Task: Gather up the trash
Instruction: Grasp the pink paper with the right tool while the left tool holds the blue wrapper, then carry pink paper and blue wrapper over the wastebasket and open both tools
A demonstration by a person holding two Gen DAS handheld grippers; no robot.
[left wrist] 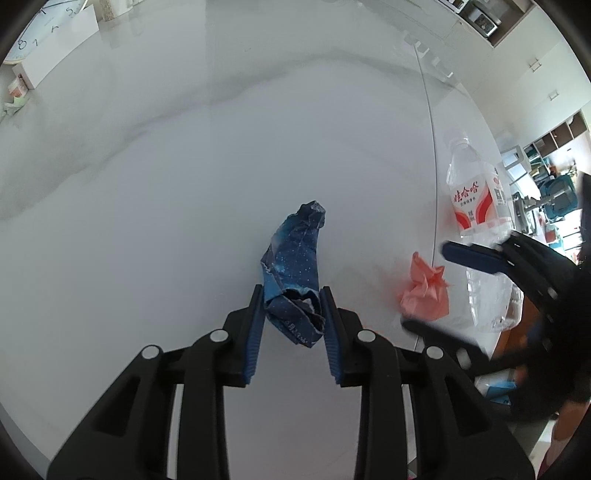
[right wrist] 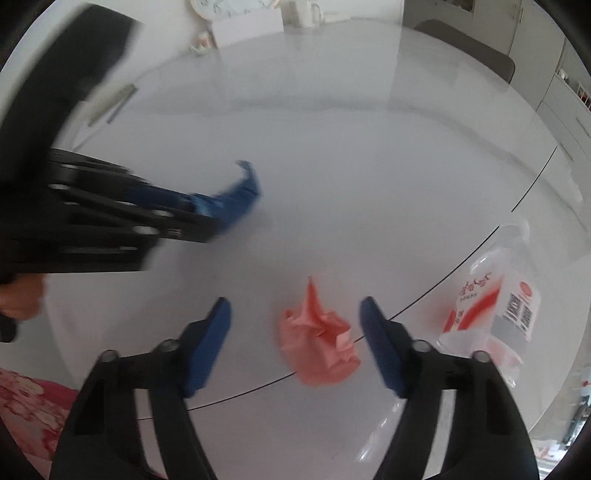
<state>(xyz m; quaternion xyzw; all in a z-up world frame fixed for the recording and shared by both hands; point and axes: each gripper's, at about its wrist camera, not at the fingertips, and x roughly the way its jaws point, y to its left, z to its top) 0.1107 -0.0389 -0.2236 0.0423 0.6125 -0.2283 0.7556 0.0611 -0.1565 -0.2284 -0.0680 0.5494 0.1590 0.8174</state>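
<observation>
My left gripper (left wrist: pixel 292 295) is shut on a crumpled dark blue starry paper (left wrist: pixel 295 266) over the white table (left wrist: pixel 166 184). It shows in the right wrist view too (right wrist: pixel 207 212), with the blue paper (right wrist: pixel 240 195) sticking out of it. My right gripper (right wrist: pixel 295 314) is open, its fingers on either side of a crumpled pink paper (right wrist: pixel 321 343) on the table (right wrist: pixel 332 166). In the left wrist view the right gripper (left wrist: pixel 424 286) stands around the pink paper (left wrist: pixel 424 291).
A clear plastic water bottle with a red and white label (left wrist: pixel 476 199) lies near the table's right edge, right of the pink paper (right wrist: pixel 495 302). A clock (left wrist: pixel 37 33) and a white box (left wrist: pixel 62 48) stand at the far side. A chair back (right wrist: pixel 469 48) is behind the table.
</observation>
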